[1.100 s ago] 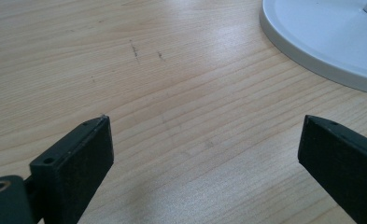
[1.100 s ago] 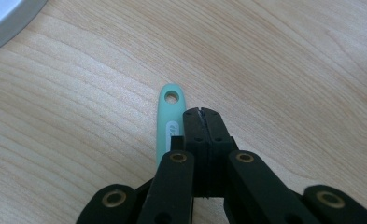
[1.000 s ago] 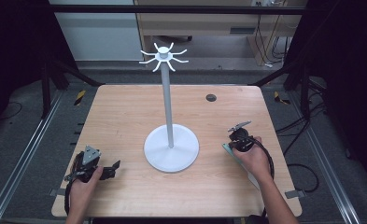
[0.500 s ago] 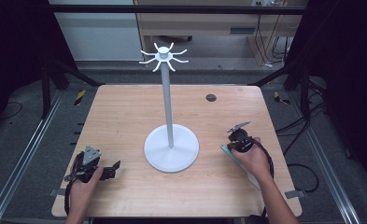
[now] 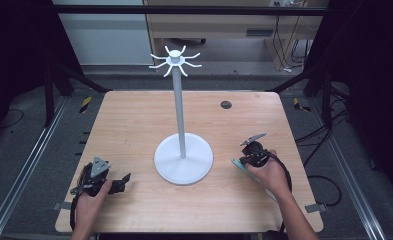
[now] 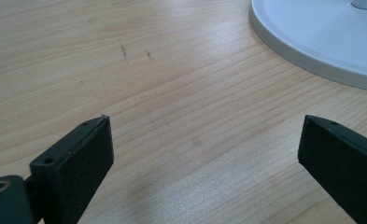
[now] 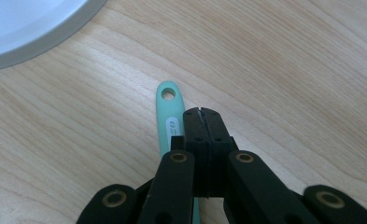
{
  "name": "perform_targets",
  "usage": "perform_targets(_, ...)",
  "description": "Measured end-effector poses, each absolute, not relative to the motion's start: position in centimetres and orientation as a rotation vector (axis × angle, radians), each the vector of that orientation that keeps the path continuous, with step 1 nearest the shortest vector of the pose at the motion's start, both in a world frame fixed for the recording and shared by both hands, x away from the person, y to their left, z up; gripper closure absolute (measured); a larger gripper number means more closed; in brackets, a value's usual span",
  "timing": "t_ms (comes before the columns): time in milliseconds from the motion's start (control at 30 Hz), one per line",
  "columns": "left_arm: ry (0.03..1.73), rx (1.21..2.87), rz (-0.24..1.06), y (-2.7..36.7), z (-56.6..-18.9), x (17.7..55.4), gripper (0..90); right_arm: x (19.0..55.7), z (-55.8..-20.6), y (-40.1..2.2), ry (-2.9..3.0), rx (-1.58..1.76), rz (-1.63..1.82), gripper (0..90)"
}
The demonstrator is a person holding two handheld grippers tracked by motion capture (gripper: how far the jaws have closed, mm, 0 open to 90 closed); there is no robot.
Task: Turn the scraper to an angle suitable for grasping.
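Nothing's shifting since a second ago: I'm keeping my left tool (image 6: 204, 154) spread wide over bare counter (image 5: 134, 120), right tool (image 7: 203, 122) clenched empty above the teal handle (image 7: 168, 116) beside the white stand (image 5: 183, 159).

Black two-jaw tools (image 5: 121, 181), brass-coloured rivets, grey three-cornered plates.

The high view looks forward and down from above the near edge, taking in the whole worktop (image 5: 134, 125). The left gripper view sits low and close to the wood, facing right — the white stand base (image 6: 321, 37) fills its far right corner. The right gripper view, equally close, catches that base at its upper left.
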State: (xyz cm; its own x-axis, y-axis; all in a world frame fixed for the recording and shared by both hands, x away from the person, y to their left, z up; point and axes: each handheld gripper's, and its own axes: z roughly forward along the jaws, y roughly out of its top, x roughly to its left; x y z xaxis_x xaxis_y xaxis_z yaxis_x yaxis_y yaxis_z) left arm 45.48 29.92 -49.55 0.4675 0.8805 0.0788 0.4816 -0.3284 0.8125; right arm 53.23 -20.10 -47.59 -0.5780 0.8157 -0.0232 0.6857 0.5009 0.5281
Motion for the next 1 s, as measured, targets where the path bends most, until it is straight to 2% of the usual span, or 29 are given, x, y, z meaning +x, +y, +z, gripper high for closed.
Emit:
perform_targets(667, 1.13, 1.98, 0.686, 29.9, -49.6, 45.5, 2.9, 51.6, -47.2, -18.2, 2.541, 1.174, 0.702, 90.0)
perform_targets(1000, 1.129, 1.981, 0.685, 29.9, -49.6, 45.5, 2.9, 52.0, -47.3, -18.7, 2.505, 1.209, 0.717, 90.0)
